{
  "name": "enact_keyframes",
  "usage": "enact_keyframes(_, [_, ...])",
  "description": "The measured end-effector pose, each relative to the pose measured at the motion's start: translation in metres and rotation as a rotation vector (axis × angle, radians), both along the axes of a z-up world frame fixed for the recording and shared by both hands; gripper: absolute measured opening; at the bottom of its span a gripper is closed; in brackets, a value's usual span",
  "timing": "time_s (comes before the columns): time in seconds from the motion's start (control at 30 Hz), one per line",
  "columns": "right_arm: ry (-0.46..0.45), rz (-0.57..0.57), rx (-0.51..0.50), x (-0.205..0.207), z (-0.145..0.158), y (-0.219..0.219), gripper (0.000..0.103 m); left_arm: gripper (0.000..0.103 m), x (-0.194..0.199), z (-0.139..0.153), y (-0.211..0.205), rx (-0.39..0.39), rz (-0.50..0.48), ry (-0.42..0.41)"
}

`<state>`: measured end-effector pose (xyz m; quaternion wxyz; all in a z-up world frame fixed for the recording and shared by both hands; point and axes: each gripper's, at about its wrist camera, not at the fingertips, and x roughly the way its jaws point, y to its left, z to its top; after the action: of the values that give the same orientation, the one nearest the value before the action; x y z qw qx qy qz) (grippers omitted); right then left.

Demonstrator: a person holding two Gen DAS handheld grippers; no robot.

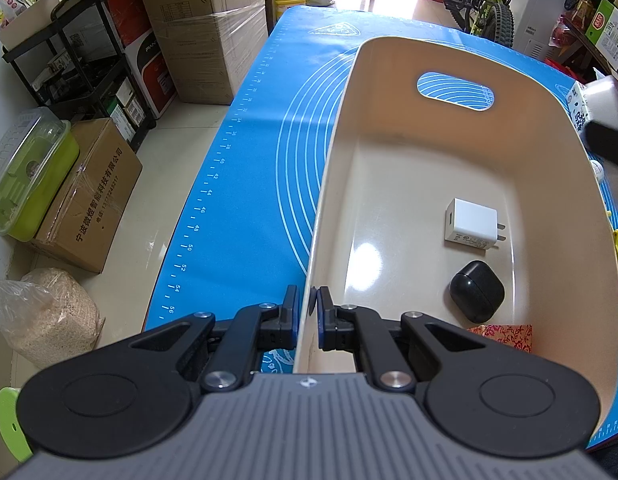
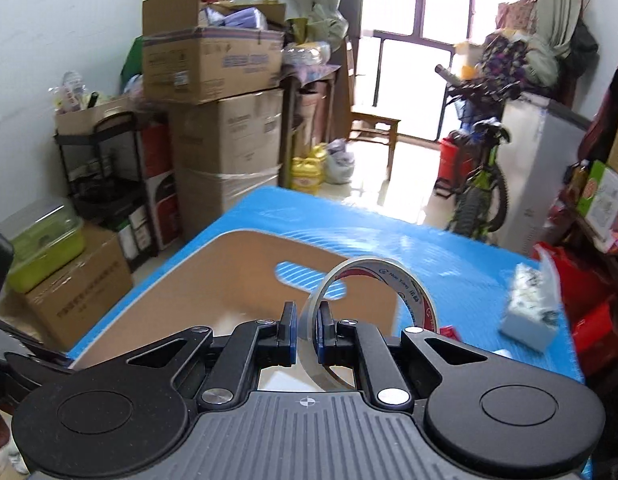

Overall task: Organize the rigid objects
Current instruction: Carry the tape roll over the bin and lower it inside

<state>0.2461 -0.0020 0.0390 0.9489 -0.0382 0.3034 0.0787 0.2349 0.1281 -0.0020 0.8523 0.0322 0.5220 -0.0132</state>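
Clear tape roll (image 2: 361,304), red-printed core, upright between jaws

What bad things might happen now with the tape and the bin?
1. The right gripper pinches only the thin edge of the tape roll, so the roll might twist or slip out before it is over the bin.
2. If dropped from high up, the roll could land on the white charger or the black case, or bounce out.
3. The left gripper clamps just the bin's wall, so a bump might tip the bin.
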Motion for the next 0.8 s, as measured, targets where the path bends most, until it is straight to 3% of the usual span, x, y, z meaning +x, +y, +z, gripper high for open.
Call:
enact_keyframes(0.5, [0.241, 0.113, -0.111, 0.003, -0.064, 0.047, 0.020, 0.010, 0.001, -0.002, -0.002, 0.003, -0.002, 0.000])
enact_keyframes(0.63, [0.291, 0.080, -0.064, 0.007, -0.066, 0.037, 0.024, 0.010, 0.001, -0.002, -0.003, 0.004, -0.002, 0.000])
enact_keyframes(0.8, [0.284, 0.059, -0.033, 0.006, -0.058, 0.023, 0.041, 0.010, 0.002, -0.002, -0.003, 0.003, -0.002, 0.000])
